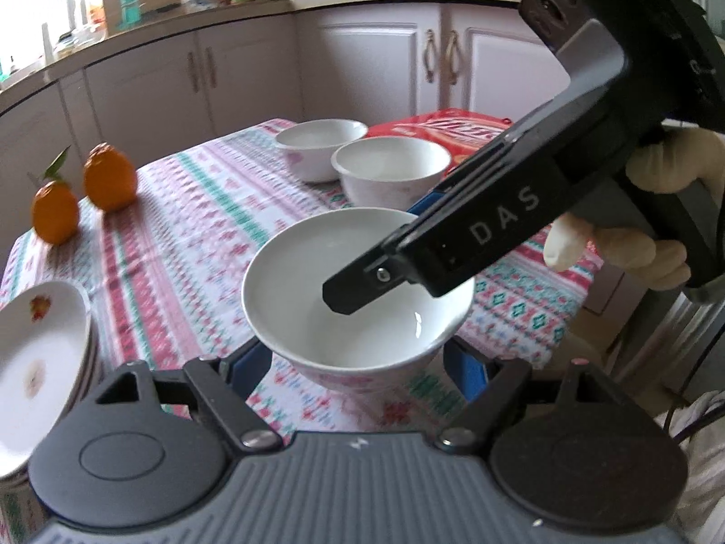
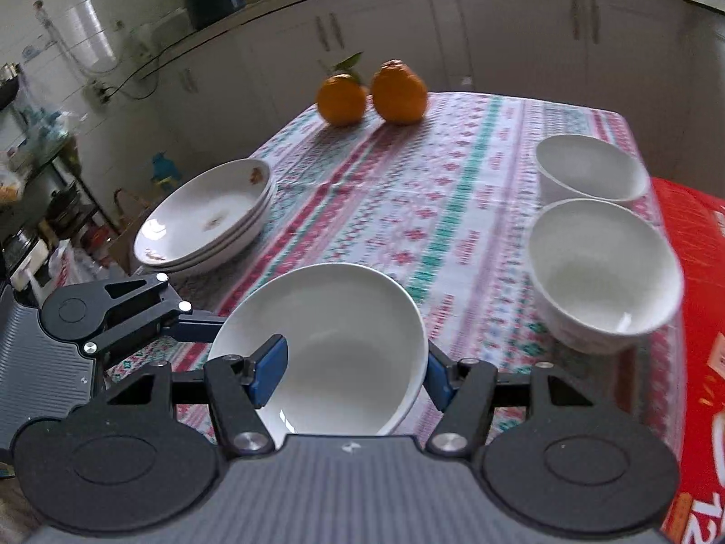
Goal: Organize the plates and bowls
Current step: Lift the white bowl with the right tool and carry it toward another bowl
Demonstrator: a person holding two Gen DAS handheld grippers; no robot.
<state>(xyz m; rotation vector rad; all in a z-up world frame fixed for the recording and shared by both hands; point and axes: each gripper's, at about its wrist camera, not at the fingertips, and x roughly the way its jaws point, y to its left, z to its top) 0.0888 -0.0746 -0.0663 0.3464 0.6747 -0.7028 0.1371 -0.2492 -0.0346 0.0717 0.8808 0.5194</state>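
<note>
A white bowl [image 1: 353,313] [image 2: 331,344] sits on the patterned tablecloth near the front edge. My left gripper [image 1: 358,362] straddles it from outside, a blue pad at each side, jaws wide. My right gripper [image 2: 353,376] also reaches it: one finger [image 1: 358,285] lies inside the bowl, the other outside its rim; whether it clamps the rim I cannot tell. Two more white bowls [image 1: 389,172] [image 1: 321,145] stand behind, also in the right wrist view [image 2: 602,267] [image 2: 589,167]. A stack of white plates [image 2: 208,217] [image 1: 36,362] sits at the table's left side.
Two oranges [image 1: 81,195] [image 2: 371,95] stand at the far left of the table [image 2: 408,190]. A red box [image 2: 707,317] [image 1: 453,129] lies at the right beside the bowls. Kitchen cabinets and a cluttered counter run behind the table.
</note>
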